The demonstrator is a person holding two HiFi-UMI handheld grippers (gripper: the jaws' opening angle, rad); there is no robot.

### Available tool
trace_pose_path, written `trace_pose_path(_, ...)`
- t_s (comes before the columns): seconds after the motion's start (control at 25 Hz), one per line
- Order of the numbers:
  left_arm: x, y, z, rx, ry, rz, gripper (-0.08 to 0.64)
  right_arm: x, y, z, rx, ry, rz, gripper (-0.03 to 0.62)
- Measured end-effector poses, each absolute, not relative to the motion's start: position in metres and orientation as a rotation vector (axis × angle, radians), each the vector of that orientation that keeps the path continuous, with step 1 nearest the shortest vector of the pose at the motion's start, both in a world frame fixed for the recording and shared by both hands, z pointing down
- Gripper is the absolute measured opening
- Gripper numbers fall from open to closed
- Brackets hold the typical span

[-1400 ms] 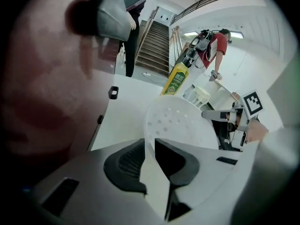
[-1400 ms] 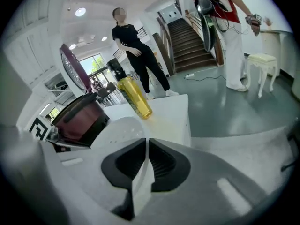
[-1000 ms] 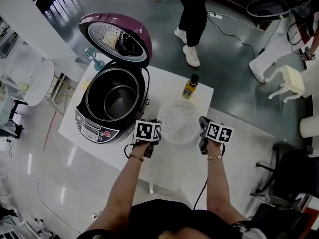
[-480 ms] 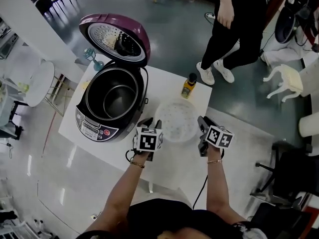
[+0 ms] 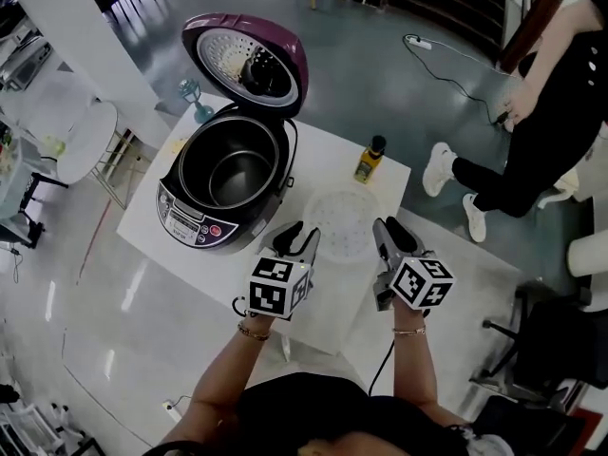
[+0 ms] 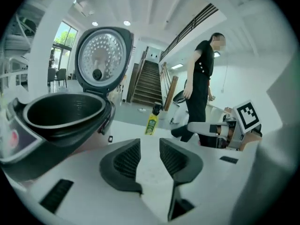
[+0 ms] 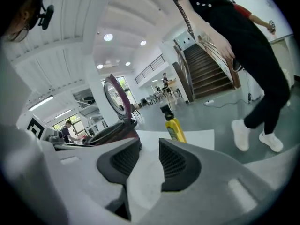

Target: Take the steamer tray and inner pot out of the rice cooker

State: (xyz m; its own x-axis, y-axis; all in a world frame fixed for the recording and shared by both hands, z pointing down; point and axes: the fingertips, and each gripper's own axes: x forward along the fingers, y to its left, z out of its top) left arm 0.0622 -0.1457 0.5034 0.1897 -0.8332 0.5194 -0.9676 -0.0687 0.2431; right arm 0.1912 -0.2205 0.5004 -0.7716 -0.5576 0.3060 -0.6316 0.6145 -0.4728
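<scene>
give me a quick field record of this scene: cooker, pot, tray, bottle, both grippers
rice cooker: lid up
inner pot: inside the cooker
steamer tray: out, on the table beside the cooker
bottle: upright, beyond the tray
left gripper: jaws apart, empty
right gripper: jaws opening, nothing between them
</scene>
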Motion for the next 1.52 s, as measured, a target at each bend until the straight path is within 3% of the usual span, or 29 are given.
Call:
trace_pose_path(0.28,0.028,-0.113,0.423,2.023,-1.829,0.226,0.115,0.162,-0.187,0.420,0.960,-2.872,0.556,0.112)
trace_pose_path(0.64,-0.083,-0.073,0.379,1.947,-2.081,0.173,0.115,0.136,-0.165,0.368,1.086,-2.919,0.286,0.112)
trace_pose_path(1.52,-0.267,-0.139,0.389,2.098,-1.893,0.513,0.142,-0.019,-0.182,0.395,1.250,-2.628,0.233,0.112)
